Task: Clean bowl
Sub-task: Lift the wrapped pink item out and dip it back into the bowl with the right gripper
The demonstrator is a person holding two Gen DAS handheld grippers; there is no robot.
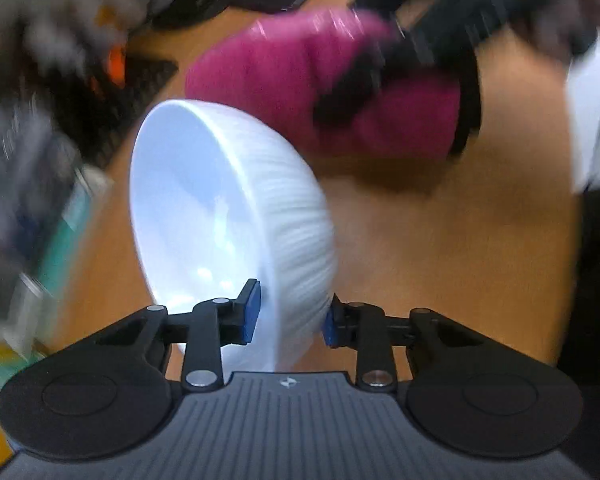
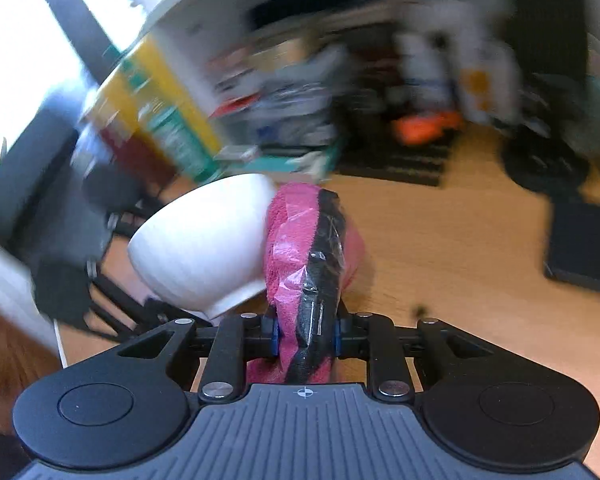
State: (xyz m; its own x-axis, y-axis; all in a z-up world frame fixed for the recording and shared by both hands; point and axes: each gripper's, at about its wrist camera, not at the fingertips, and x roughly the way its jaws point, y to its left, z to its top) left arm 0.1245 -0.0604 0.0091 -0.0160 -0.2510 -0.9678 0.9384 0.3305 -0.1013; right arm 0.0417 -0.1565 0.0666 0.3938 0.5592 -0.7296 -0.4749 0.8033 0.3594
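Note:
A white ribbed bowl (image 1: 228, 216) is held tipped on its side above the wooden table, its opening turned left. My left gripper (image 1: 290, 318) is shut on the bowl's wall, one blue pad inside and one outside. A pink cloth (image 1: 312, 84) with a black wrapped part sits beyond the bowl, held by the right gripper (image 1: 388, 76), which is blurred there. In the right wrist view my right gripper (image 2: 305, 338) is shut on the pink cloth (image 2: 288, 240), which lies against the outer side of the bowl (image 2: 204, 240).
The wooden table (image 1: 460, 248) stretches to the right. Blurred clutter and dark mats (image 1: 148, 76) lie at the back left. A white sleeve (image 1: 592, 112) is at the right edge. Boxes and an orange object (image 2: 424, 126) stand far back.

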